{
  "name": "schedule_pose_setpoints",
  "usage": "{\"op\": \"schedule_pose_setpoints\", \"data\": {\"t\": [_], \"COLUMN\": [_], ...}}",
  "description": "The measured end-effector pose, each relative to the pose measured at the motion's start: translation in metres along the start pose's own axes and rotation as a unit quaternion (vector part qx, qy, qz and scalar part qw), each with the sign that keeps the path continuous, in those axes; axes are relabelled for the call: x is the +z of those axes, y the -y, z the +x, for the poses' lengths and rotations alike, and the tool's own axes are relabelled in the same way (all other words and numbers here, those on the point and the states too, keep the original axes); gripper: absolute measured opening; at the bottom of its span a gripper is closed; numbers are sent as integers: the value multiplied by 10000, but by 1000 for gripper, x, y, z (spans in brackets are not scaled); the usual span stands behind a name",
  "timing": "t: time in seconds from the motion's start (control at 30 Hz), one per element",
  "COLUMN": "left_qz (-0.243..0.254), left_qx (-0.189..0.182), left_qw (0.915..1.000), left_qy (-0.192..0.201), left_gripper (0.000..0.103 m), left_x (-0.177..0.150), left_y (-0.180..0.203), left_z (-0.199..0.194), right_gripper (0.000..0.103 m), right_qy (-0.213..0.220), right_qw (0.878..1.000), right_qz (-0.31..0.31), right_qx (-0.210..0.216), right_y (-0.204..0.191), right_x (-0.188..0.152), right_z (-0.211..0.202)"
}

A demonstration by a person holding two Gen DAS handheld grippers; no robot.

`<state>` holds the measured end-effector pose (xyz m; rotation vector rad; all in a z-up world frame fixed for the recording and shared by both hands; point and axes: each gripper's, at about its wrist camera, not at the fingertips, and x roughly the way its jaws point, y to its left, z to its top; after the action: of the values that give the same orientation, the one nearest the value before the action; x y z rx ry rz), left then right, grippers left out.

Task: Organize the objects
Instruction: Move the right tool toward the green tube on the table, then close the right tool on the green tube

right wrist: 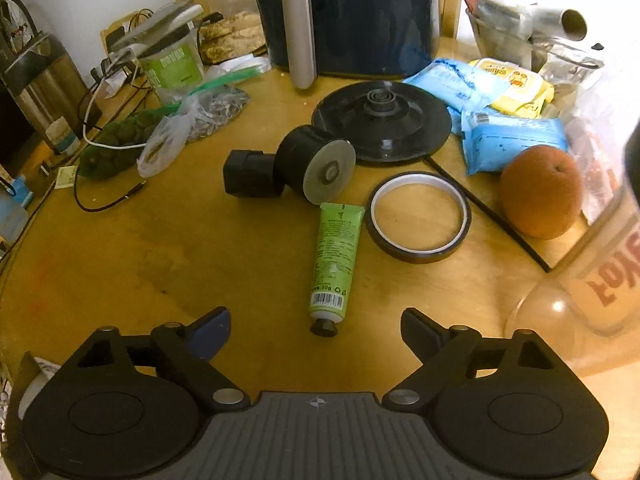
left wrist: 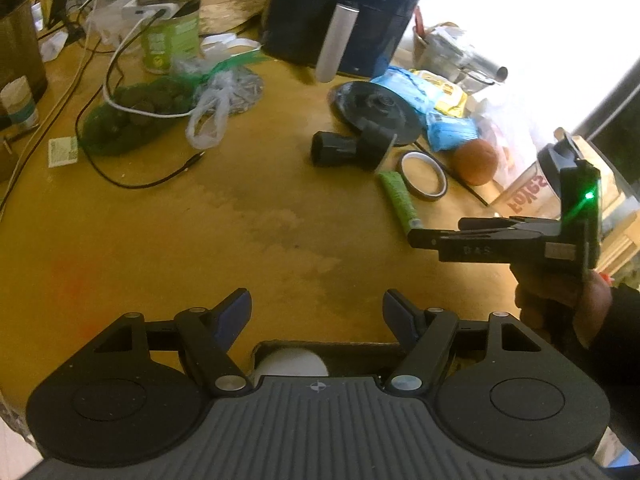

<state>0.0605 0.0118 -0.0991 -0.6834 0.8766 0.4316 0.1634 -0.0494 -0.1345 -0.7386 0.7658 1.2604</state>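
The black two-finger left gripper [left wrist: 317, 312] hovers with jaws spread wide, gripping nothing. The black two-finger right gripper [right wrist: 316, 330] is likewise spread and empty, held level by a bare hand [left wrist: 560, 304].

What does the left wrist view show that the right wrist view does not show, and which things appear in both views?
Only the left wrist view shows the right gripper from outside, held in a hand, and the open left gripper. Only the right wrist view shows the tube's barcode and black cap, and the steel flask. Both show the green tube, tape ring, orange and kettle base.
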Motion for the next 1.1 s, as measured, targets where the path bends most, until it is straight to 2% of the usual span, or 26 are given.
{"op": "schedule_pose_setpoints", "data": {"t": [0.23,0.4,0.73,0.8,1.1], "left_qz": [-234,-370,-553,-574,-463], "left_qx": [103,107,115,109,-112], "left_qw": [9997,9993,9984,9983,9989], "left_qy": [-7,0,68,64,19], "left_gripper": [72,72,72,72,72], "left_x": [-4,-7,-11,-12,-9], "left_y": [-8,-11,-16,-16,-11], "left_z": [-2,-4,-10,-10,-5], "right_gripper": [70,58,45,31,30], "right_qy": [-108,-120,41,75,-98], "right_qw": [9998,9993,9982,9981,9997], "right_qz": [-138,-245,-430,-423,-74], "right_qx": [-56,-252,-410,-438,-223], "right_y": [-1,-2,-3,-1,10], "right_x": [5,9,21,24,9], "right_z": [23,37,55,56,41]}}
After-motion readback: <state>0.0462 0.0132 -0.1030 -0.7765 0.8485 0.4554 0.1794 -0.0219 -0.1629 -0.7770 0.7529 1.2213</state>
